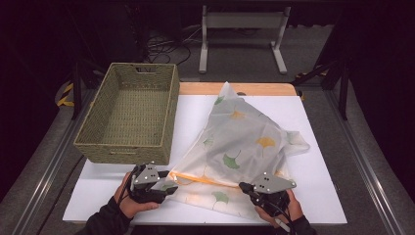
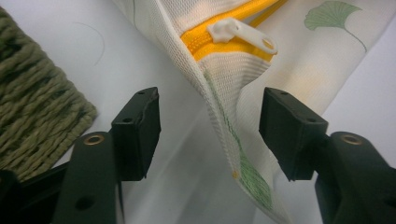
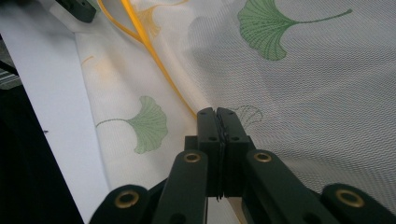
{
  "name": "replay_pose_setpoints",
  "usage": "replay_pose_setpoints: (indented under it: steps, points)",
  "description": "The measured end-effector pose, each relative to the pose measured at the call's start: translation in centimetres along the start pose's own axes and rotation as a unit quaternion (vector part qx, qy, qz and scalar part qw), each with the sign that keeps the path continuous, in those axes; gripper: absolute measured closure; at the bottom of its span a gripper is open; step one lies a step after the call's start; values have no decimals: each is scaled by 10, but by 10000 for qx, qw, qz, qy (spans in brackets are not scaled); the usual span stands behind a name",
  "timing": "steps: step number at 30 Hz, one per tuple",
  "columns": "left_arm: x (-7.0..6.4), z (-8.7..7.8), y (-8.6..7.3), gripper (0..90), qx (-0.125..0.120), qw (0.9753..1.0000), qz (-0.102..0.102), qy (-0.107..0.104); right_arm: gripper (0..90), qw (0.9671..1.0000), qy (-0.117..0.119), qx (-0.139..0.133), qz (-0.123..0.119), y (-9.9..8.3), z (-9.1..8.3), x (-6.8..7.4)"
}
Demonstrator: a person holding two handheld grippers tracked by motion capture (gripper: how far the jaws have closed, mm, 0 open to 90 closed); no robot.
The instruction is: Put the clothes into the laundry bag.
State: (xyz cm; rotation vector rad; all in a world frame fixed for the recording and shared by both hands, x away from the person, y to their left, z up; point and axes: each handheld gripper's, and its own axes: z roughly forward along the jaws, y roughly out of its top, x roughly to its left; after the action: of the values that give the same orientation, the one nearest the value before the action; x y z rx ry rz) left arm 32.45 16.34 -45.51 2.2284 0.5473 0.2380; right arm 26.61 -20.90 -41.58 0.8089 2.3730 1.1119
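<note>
Mesh like this is going to be floppy and light in your hands, so don't expect the laundry bag [image 1: 240, 142] to keep any shape when you lift it. It'll sag and slide, and the weave could snag if you yank it. My guess is the best place to grab is the stitched corner by the yellow zipper [image 2: 219, 39], where the fabric is doubled up and less likely to slip out.

Nearest to you, your right tongs [image 3: 217, 114] are pinched tight on the near edge of the bag, right by the end of the zipper line, with a thin fold of mesh between the jaws. Your left tongs [image 2: 208, 133] are spread wide, with the bag's corner hanging between the jaws and touching neither, and the white zipper pull [image 2: 243, 35] sits just past them. I'd close on that seam below the pull rather than on the pull itself.

Further out, the bag lies spread across the white table [image 1: 318, 176], its far tip reaching the back edge. The woven basket [image 1: 129, 115] sits at the far left, just beside the bag and empty inside.
</note>
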Motion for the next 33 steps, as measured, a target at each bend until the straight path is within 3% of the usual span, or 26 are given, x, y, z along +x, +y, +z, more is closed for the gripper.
replay_pose_setpoints:
  steps: [2, 5, 9, 13, 17, 22, 28, 31, 32, 33]
  points:
    - [2, 2, 0, 373, 24, 10000, -22, -48, 894, 10000, 11, -28, -5, 1, -1, -1]
    - [5, 4, 0, 437, 81, 9999, -16, -148, 893, 10000, 27, -39, 4, 1, -1, -2]
    - [8, 2, -3, 626, 85, 9992, -42, -384, 893, 10000, 28, -47, 37, 1, -1, -3]
    - [8, 1, -4, 822, 83, 9987, 8, -493, 891, 10000, 51, -28, 20, 2, 2, -3]
    - [7, 0, -4, 871, 57, 9986, -26, -516, 882, 10000, 77, -3, 44, 2, 4, -2]
    - [9, 0, -5, 796, 3, 9988, -67, -479, 876, 9999, 92, 24, 52, 3, 7, -2]
    - [12, 0, -3, 547, -185, 9985, -249, -461, 871, 9999, 92, 46, 46, 3, 8, -2]
    - [11, -1, -2, 541, -233, 9985, -152, -461, 859, 9999, 105, 48, 42, 3, 8, -1]
    - [10, -2, 0, 505, -141, 9995, -32, -286, 840, 9999, 117, 50, 51, 3, 9, -1]
    - [10, -2, 0, 522, -141, 9995, -32, -286, 840, 9999, 117, 50, 51, 3, 9, -1]
